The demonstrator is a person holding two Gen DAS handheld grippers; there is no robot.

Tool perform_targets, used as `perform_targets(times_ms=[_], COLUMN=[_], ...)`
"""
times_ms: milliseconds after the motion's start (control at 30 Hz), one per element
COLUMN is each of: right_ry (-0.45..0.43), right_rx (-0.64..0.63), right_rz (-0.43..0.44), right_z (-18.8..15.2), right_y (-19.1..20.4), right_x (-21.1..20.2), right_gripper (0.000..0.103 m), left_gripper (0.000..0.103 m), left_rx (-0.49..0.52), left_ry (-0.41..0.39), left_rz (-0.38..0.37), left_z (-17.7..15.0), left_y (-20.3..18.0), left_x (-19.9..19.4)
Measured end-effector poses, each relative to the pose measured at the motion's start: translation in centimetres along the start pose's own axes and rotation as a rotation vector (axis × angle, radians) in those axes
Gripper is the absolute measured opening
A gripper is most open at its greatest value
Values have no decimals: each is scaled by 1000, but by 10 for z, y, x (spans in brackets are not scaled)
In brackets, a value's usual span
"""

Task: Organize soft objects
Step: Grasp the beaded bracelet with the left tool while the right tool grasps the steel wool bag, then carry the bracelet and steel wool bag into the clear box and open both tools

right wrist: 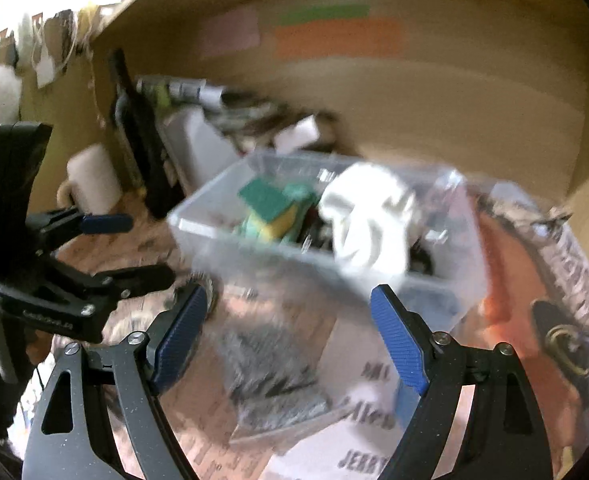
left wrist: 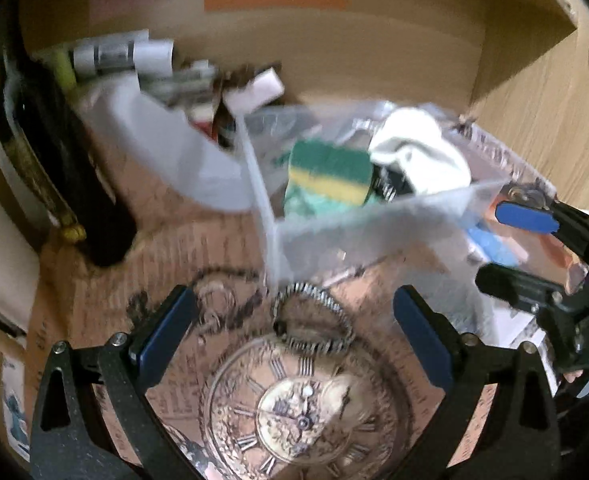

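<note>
A clear plastic bin (left wrist: 374, 224) (right wrist: 254, 248) stands on the printed table cover. Inside lie a green and yellow sponge (left wrist: 328, 172) (right wrist: 274, 210) and a white sock or cloth (left wrist: 418, 152) (right wrist: 370, 216). My left gripper (left wrist: 294, 316) is open and empty, just in front of the bin's near left corner; it also shows in the right wrist view (right wrist: 134, 248). My right gripper (right wrist: 290, 312) is open and empty in front of the bin's near wall; it shows at the right edge of the left wrist view (left wrist: 510, 244). Both views are blurred.
A dark bottle (left wrist: 58, 168) and a white tub (left wrist: 166, 152) of clutter stand left of the bin against the wooden back wall (left wrist: 334, 48). A white mug (right wrist: 94, 184) stands at the left. A pocket-watch print (left wrist: 306, 408) covers the table. A grey packet (right wrist: 270, 376) lies near.
</note>
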State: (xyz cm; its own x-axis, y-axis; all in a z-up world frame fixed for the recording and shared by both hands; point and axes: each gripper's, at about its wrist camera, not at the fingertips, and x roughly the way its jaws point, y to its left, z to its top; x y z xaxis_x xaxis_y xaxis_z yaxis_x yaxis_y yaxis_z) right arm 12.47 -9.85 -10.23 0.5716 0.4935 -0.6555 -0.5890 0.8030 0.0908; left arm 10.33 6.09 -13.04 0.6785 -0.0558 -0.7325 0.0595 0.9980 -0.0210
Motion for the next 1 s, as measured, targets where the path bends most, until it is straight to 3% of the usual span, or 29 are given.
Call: perform_targets(times_ms=[233, 467, 567, 667, 767, 1000], right_ry=[148, 173, 155, 137, 113, 60], right_rx=[9, 0, 9, 18, 30, 55], right_rz=[63, 49, 40, 41, 40, 28], right_z=[-19, -29, -32, -32, -33, -28], right_y=[3, 2, 0, -2, -3, -9], right_x=[29, 34, 29, 23, 15, -5], right_gripper=[80, 52, 45, 38, 32, 28], left_gripper=[101, 97, 88, 81, 65, 36], left_rx=[-1, -11, -31, -4, 29, 39], left_ry=[62, 96, 124, 116, 107, 99], left_rz=[22, 26, -22, 5, -7, -40], left_z=[-15, -16, -14, -15, -13, -16], left_y=[2, 3, 6, -2, -11, -23], left_x=[25, 41, 49, 53, 56, 48])
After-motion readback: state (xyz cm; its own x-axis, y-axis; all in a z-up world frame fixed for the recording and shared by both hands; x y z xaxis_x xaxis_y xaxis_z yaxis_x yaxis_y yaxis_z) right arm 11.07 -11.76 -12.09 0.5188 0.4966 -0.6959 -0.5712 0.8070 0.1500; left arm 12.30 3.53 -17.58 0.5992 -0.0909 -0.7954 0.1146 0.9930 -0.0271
